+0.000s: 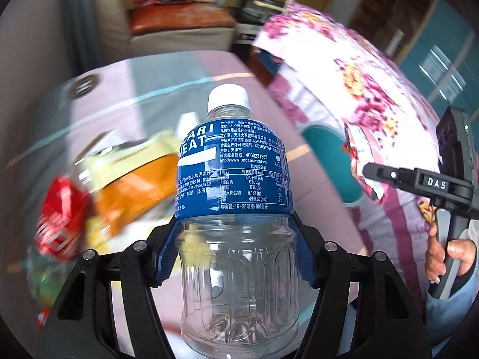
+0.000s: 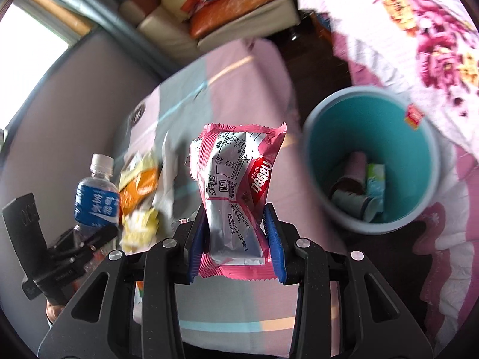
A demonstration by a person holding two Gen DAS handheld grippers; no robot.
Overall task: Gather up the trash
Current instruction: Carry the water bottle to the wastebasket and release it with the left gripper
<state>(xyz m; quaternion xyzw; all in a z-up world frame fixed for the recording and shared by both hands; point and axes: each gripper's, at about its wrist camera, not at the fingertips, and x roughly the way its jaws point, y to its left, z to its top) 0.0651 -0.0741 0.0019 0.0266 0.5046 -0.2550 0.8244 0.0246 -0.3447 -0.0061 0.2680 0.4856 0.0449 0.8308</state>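
Observation:
My left gripper (image 1: 236, 230) is shut on a clear plastic bottle (image 1: 236, 209) with a blue label and a white cap, held upright above the pink bedsheet. The same bottle (image 2: 95, 194) shows at the left in the right wrist view. My right gripper (image 2: 236, 227) is shut on a pink and silver wafer wrapper (image 2: 233, 185), pinched near its lower half. A teal bin (image 2: 371, 137) stands to the right of the wrapper with several bits of trash in its bottom. In the left wrist view my right gripper (image 1: 371, 173) shows at the right edge with the wrapper (image 1: 359, 155).
More trash lies on the bed: a red wrapper (image 1: 60, 218), an orange packet (image 1: 134, 191) and yellow wrappers (image 2: 140, 224). A floral quilt (image 1: 359, 89) is heaped on the right. A sofa (image 2: 239, 9) with piled things stands beyond the bed. A hand (image 1: 449, 257) holds the right gripper's handle.

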